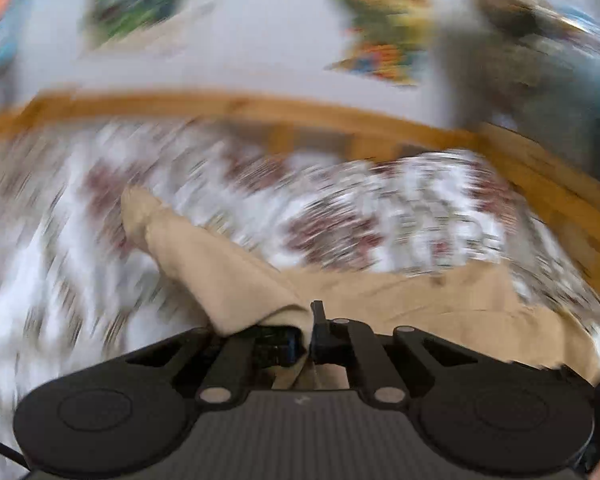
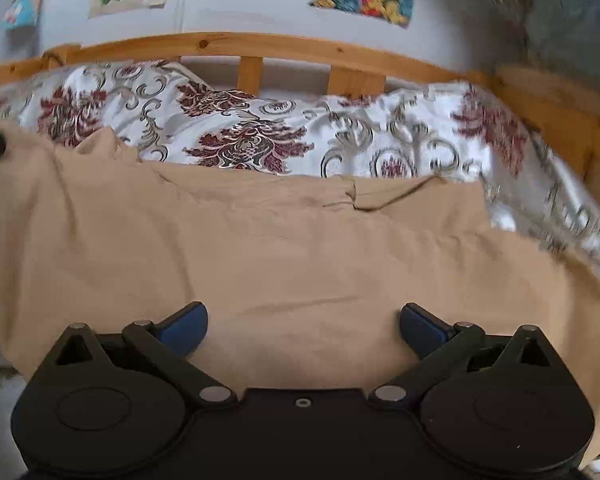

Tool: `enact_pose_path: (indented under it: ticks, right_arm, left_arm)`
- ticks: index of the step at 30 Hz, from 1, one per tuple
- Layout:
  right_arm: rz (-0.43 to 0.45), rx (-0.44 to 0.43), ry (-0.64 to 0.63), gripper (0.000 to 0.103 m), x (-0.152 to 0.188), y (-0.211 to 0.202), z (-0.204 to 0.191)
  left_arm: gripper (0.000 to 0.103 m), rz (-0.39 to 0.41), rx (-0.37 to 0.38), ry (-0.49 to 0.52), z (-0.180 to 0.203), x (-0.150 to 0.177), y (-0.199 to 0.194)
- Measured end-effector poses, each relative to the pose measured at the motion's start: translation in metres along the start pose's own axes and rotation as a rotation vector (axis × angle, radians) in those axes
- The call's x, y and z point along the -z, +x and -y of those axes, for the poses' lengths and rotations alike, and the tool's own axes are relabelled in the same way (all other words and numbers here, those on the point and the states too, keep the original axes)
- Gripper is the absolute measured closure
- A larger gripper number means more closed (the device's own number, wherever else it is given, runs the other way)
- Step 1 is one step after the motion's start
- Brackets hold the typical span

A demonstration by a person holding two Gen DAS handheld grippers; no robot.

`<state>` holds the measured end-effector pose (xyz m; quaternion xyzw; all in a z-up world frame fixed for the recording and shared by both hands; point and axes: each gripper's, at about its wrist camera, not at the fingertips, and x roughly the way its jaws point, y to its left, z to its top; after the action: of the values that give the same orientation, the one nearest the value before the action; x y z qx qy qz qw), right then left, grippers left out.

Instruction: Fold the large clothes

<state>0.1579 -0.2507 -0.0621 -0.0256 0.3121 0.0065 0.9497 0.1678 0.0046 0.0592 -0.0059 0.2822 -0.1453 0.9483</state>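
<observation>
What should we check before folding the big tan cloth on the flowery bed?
1. Left gripper shut on the tan cloth garment: ok.
2. Right gripper gripping too: not ok, it is open with nothing between its fingers.
3. Garment lying flat: not ok, wrinkled, one end lifted.
4. Room on the white and maroon floral bedspread: ok.
5. Garment clear of the wooden bed rail: ok.
6. Garment's near edge: cannot tell, hidden.

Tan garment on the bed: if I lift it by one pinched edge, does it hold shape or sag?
Probably sags: the tan garment lies creased and limp, and the fold in the shut left tongs drapes. It looks thin, likely light.
</observation>
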Motion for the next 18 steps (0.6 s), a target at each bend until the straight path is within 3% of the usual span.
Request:
enact_pose_path:
  ticks: [1,3,6,9,11,13,15,18]
  right_arm:
    - [-0.006,-0.016,0.023,0.002,-0.003,-0.001,0.005]
    - [-0.013,-0.033,0.099,0.014,-0.013,-0.009,0.019]
    - [0.033,-0.055,0.321,0.019,-0.029,-0.032,0.057]
    - [0.091,-0.109,0.547,0.021,-0.038,-0.061,0.107]
    - [0.109,-0.203,0.674,0.021,-0.035,-0.077,0.138]
    - [0.109,-0.309,0.787,0.021,-0.026,-0.086,0.162]
    - [0.081,-0.45,0.92,0.021,-0.013,-0.085,0.181]
    - [0.056,-0.55,1.08,0.013,0.005,-0.074,0.193]
  left_arm:
    - [0.098,0.014,0.025,0.065,0.013,-0.008,-0.003]
    - [0.099,0.027,0.092,0.192,0.04,-0.025,-0.005]
    - [0.099,0.017,0.23,0.37,0.083,-0.038,-0.003]
    - [0.1,-0.037,0.339,0.556,0.132,-0.03,0.005]
    - [0.1,-0.071,0.372,0.662,0.161,-0.013,0.014]
    - [0.1,-0.099,0.374,0.729,0.181,0.007,0.024]
    - [0.1,-0.144,0.377,0.731,0.191,0.021,0.032]
    - [0.1,-0.156,0.401,0.762,0.193,0.036,0.036]
